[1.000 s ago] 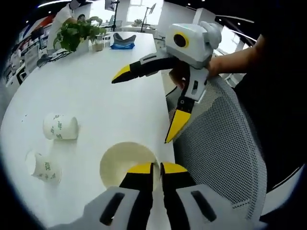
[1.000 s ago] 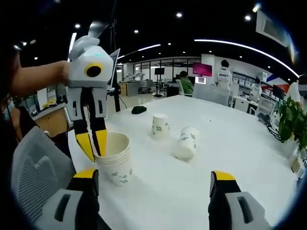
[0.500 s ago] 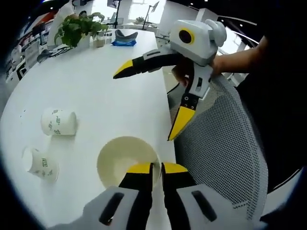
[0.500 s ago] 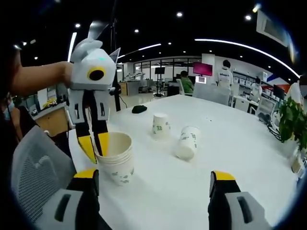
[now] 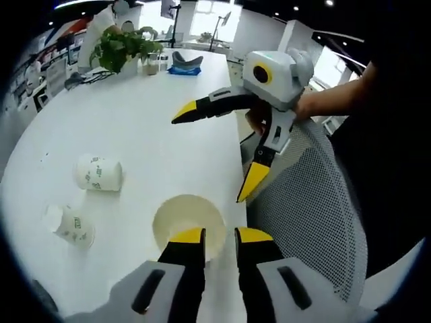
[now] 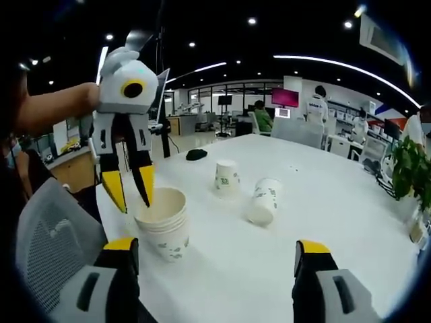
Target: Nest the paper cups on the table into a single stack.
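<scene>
the left tool hung parted over the stack near the table edge, the right tool spread wide, so fetching the upright cup or the tipped cup looked next.

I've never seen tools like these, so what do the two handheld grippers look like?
Each is a light grey-white plastic body with two black jaws ending in yellow tips. The left gripper and the right gripper both carry a box with a yellow-ringed lens. The person's sleeve is dark.
</scene>
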